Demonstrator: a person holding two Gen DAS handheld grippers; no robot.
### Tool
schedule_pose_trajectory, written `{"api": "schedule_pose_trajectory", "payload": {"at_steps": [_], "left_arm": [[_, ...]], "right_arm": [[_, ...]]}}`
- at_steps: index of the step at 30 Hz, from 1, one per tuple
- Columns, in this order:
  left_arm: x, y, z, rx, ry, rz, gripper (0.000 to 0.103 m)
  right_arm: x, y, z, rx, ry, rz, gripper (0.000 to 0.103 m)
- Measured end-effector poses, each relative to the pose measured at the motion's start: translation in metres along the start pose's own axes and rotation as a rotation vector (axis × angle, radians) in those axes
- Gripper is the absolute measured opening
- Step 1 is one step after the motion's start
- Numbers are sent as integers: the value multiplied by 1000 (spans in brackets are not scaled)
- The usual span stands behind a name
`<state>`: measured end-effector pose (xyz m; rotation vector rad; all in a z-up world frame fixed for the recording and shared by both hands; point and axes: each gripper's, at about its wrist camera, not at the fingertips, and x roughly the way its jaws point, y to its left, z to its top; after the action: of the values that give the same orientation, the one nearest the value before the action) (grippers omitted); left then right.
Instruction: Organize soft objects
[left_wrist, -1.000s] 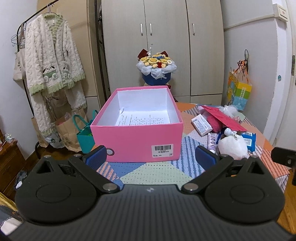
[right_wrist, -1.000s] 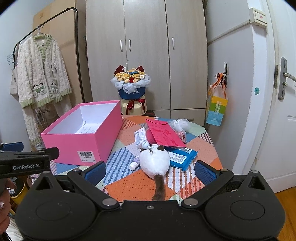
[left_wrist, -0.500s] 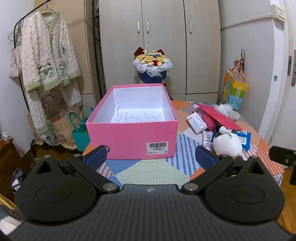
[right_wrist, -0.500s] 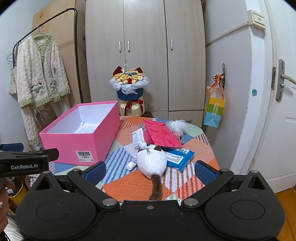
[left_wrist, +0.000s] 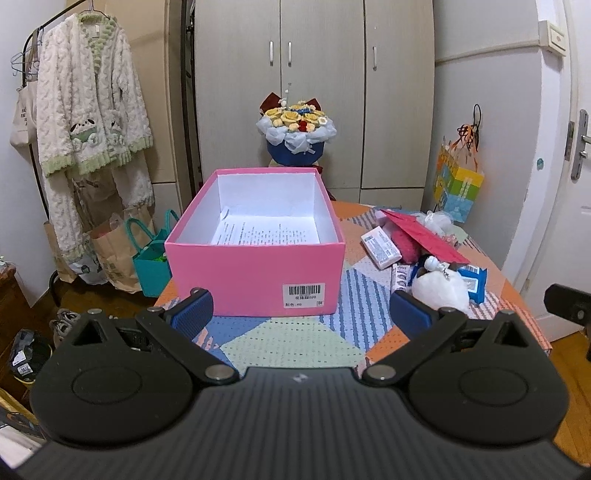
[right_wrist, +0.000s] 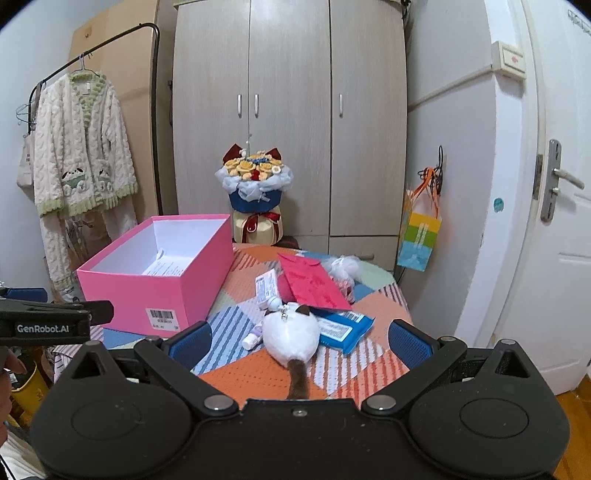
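Left wrist view: my left gripper (left_wrist: 301, 314) hangs with its jaws apart and empty, facing the pink box (left_wrist: 255, 273) near the table's (left_wrist: 295, 343) left edge; the plush cat (left_wrist: 439, 288) lies to the right of the box.

Right wrist view: my right gripper (right_wrist: 300, 339) is spread wide, holding nothing, lined up on the plush cat (right_wrist: 291, 336) at the table's (right_wrist: 251, 373) near edge. It looks light and squashy; I'd pinch its rounded body, not the thin brown tail (right_wrist: 297, 380).

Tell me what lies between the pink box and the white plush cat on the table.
In the right wrist view, only bare patchwork tablecloth separates the pink box from the white plush cat, plus a small white bottle against the cat's side.
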<state>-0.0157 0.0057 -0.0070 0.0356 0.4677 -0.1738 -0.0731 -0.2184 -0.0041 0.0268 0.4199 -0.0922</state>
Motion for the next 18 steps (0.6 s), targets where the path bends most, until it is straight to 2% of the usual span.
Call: {"api": "schedule_pose_trajectory", "payload": {"at_steps": [7, 12, 18], "left_arm": [[-1, -1, -5, 9, -28, -8, 103], [0, -3, -21, 51, -52, -4, 103], [6, -2, -31, 74, -24, -7, 103]], "right_arm": [[-3, -2, -4, 4, -7, 6, 103], [-1, 0, -15, -19, -3, 29, 103], [1, 3, -24, -36, 8, 56, 103]]}}
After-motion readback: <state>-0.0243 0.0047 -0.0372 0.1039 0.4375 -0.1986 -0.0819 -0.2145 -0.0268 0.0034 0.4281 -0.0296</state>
